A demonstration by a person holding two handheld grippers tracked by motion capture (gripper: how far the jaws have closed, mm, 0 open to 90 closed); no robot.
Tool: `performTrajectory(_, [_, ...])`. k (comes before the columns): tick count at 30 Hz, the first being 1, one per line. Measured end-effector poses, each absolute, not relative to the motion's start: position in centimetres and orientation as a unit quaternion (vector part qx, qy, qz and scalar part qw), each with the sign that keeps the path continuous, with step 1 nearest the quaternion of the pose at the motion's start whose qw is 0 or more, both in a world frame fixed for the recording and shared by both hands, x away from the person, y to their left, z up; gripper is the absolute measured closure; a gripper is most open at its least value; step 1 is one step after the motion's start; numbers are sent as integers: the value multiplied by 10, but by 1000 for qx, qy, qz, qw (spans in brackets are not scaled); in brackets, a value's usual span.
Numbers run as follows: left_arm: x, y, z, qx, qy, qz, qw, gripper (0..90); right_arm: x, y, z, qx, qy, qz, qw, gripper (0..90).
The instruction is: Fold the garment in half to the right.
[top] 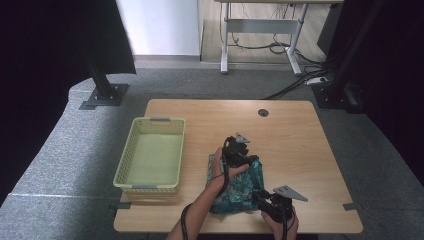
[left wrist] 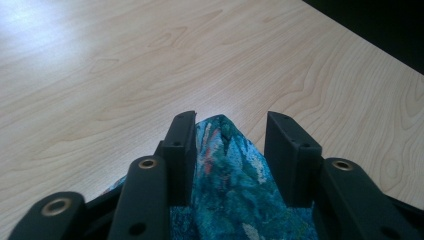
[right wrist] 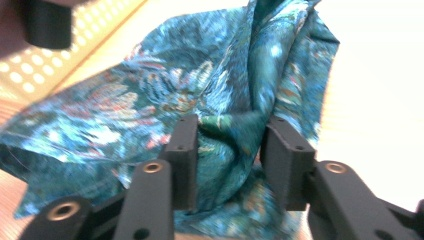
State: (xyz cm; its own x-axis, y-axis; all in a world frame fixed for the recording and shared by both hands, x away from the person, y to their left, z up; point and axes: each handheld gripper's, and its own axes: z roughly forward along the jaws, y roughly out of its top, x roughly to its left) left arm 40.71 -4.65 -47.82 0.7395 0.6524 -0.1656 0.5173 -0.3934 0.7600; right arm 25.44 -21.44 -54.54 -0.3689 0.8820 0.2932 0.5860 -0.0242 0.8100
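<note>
A teal patterned cloth (top: 239,189) lies bunched on the wooden table (top: 295,135), near its front edge. My left gripper (top: 246,158) is at the cloth's far end. In the left gripper view its jaws (left wrist: 230,125) stand apart around a raised peak of cloth (left wrist: 225,165), which touches one jaw and leaves a gap at the other. My right gripper (top: 258,195) is at the cloth's near right corner. In the right gripper view a fold of cloth (right wrist: 230,135) sits between its spread jaws (right wrist: 230,131).
A pale yellow-green plastic basket (top: 128,152) stands to the left of the cloth, with nothing in it; its perforated wall (right wrist: 95,30) shows in the right gripper view. The table has a cable hole (top: 263,112) at the back and bare wood to the right.
</note>
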Motion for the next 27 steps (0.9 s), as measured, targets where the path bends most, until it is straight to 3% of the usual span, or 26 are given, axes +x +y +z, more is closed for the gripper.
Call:
performTrajectory(14, [396, -17, -466, 824, 351, 72, 439, 447, 254, -232, -539, 525, 681, 491, 141, 410])
performTrajectory(27, [383, 4, -468, 826, 343, 68, 441, 404, 255, -226, -533, 471, 716, 494, 144, 385])
